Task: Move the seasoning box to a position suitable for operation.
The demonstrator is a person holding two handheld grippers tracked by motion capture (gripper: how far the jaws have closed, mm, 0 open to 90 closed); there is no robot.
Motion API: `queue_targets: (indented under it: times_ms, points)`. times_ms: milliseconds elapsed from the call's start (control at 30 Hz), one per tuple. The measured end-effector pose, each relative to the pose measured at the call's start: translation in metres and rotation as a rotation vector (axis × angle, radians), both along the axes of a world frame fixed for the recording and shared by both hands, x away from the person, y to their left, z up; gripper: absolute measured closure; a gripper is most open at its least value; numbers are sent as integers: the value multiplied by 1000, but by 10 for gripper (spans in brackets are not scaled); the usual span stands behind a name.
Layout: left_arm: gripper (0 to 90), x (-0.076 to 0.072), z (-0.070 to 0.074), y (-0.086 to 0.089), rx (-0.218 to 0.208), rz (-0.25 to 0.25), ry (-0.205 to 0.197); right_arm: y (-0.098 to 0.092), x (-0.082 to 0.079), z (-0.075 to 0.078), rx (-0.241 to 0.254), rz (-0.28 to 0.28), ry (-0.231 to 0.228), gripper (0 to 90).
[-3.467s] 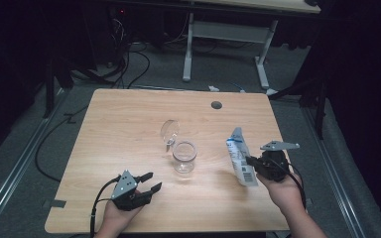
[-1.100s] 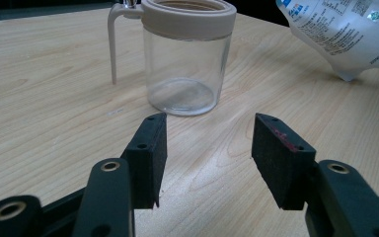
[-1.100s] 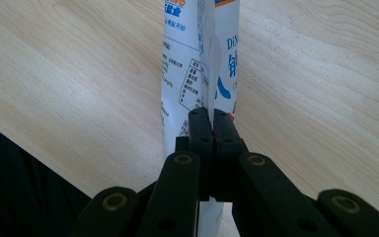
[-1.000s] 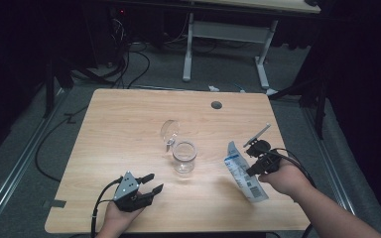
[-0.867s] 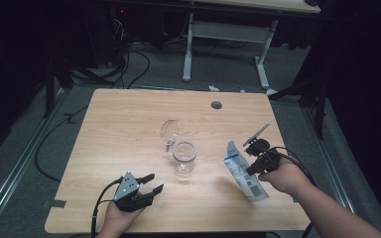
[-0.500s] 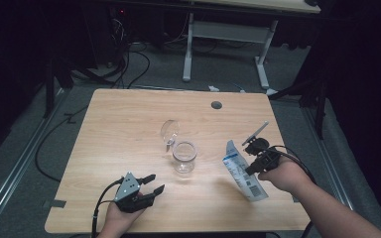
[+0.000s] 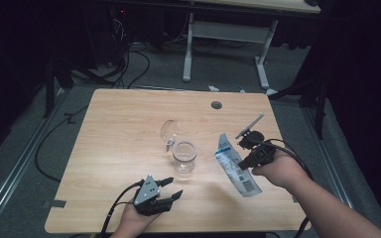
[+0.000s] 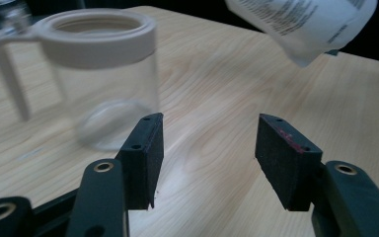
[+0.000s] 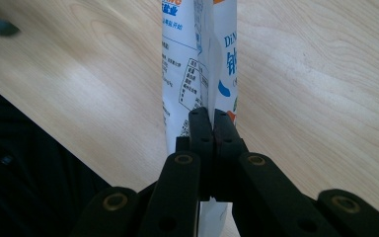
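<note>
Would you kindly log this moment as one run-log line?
right gripper: shut on white pouch, lifted | left gripper: open, empty, jaws just opening, near glass jar | table: wood

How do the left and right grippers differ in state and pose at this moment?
The left gripper has its fingers spread with nothing between them, and they have just been opening; the right gripper is clamped shut on a white printed pouch. The left gripper sits low by the table's near edge, pointing toward the clear glass jar; the right gripper holds the pouch tilted beside the jar. Both are black, hand-held, with trailing cables.
</note>
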State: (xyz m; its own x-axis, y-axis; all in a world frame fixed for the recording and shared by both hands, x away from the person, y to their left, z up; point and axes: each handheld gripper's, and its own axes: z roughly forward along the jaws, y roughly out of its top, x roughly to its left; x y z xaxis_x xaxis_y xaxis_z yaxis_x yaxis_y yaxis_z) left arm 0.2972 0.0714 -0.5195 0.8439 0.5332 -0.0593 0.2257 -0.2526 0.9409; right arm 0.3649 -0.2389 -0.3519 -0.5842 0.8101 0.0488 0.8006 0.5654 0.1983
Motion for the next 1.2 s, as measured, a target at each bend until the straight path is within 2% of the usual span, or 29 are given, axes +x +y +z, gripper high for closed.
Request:
queue_targets:
  times_ms: [33, 100, 233, 267, 333, 500, 567, 667, 933, 1000, 1100, 1133, 1167, 1200]
  points:
    - [451, -2, 2, -10, -9, -20, -15, 1, 0, 1, -1, 9, -4, 900]
    - [451, -2, 3, -14, -8, -28, -16, 4, 0, 2, 0, 4, -1, 900]
    - [433, -4, 4, -36, 20, -59, -20, 11, 0, 6, 0, 14, -4, 899]
    - [433, -4, 4, -39, 24, -62, -16, 14, -1, 7, -1, -5, 3, 899]
    - [433, -2, 4, -46, 26, -70, -8, 17, 0, 8, -1, 3, 1, 900]
    - [426, 1, 3, -56, 25, -75, 10, 24, 2, 8, 16, 19, 3, 900]
    - [417, 2, 2, -61, 41, -75, -20, 29, 4, 9, 13, 13, 11, 900]
    - [405, 2, 0, -64, 53, -79, -31, 33, 4, 10, 9, 13, 9, 899]
    - [373, 1, -2, -85, 42, -109, -48, 46, 6, 17, 10, 24, 5, 899]
    - [366, 2, -2, -90, 26, -114, -45, 50, 5, 18, 6, 21, 5, 899]
    - [354, 2, -2, -99, 26, -120, -39, 55, 5, 18, 7, 33, 3, 899]
    - [351, 3, -3, -100, 26, -118, -37, 57, 4, 19, 7, 17, 12, 899]
    - [349, 3, -4, -101, 25, -117, -34, 58, 4, 19, 8, 38, 1, 900]
    - [347, 3, -4, -103, 22, -118, -29, 59, 4, 19, 12, 33, 5, 900]
